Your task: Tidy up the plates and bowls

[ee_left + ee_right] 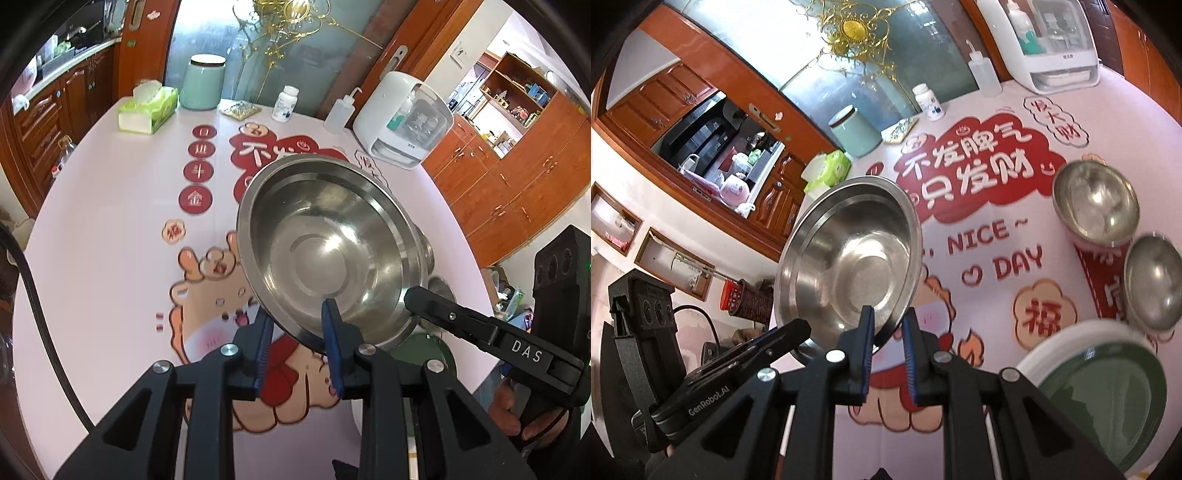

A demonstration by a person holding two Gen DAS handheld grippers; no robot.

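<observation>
A: Left wrist view first: the left gripper (299,325) is clamped on the near rim of the steel basin (325,243), one blue pad inside the wall and one outside.

B: And the right gripper (888,325)?

A: Also clamped on the rim of the same basin (849,258), at another place on the edge. In the left view its black finger reaches the rim from the right side.

B: Why two grips for one basin?

A: I think because it is wide and the rim is thin and smooth. One pinch could let it swing or slip; two pinches keep it steady. It is tilted, with its opening toward the cameras, and it hangs above the table (110,221), not touching it.

B: Where should it go?

A: My guess is toward the other dishes. In the right wrist view two small steel bowls (1095,203) stand close together on the right part of the table, and just near them is a green plate (1108,384) lying on a white one. They are already gathered by kind, so the basin probably joins this group.

B: Any risk?

A: If the hands do not move together, the rim may twist out of one grip.
</observation>
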